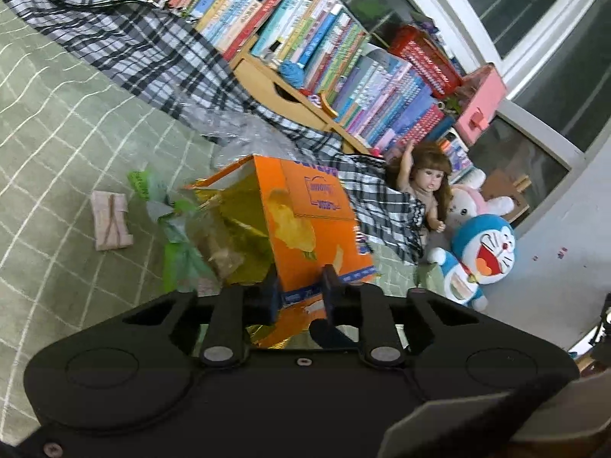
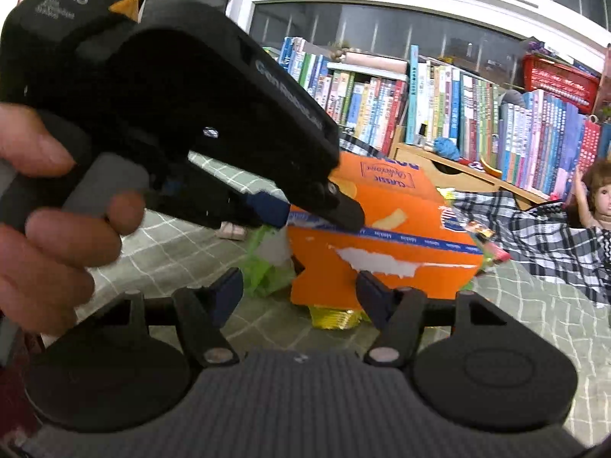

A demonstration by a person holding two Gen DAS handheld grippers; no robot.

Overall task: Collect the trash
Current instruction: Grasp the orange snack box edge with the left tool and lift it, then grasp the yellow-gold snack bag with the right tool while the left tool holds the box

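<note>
An orange chip box (image 1: pixel 305 213) lies tilted on the green rug, gold foil (image 1: pixel 236 225) spilling from its open end. My left gripper (image 1: pixel 301 288) is shut on the box's near edge. The right wrist view shows the same left gripper (image 2: pixel 309 213), held by a hand (image 2: pixel 49 206), clamped on the top edge of the box (image 2: pixel 385 236). My right gripper (image 2: pixel 301 292) stands open just below, its fingers wide apart at the box's torn lower flap. A crumpled green plastic bag (image 1: pixel 179 244) lies against the box's left side, with clear plastic wrap (image 1: pixel 244 133) behind it.
A small pinkish folded packet (image 1: pixel 110 221) lies on the rug (image 1: pixel 57 152) to the left. A plaid cloth (image 1: pixel 152 49) stretches along a low shelf of books (image 1: pixel 305 34). A doll (image 1: pixel 427 187) and plush toys (image 1: pixel 481 252) sit at the right, below the windows.
</note>
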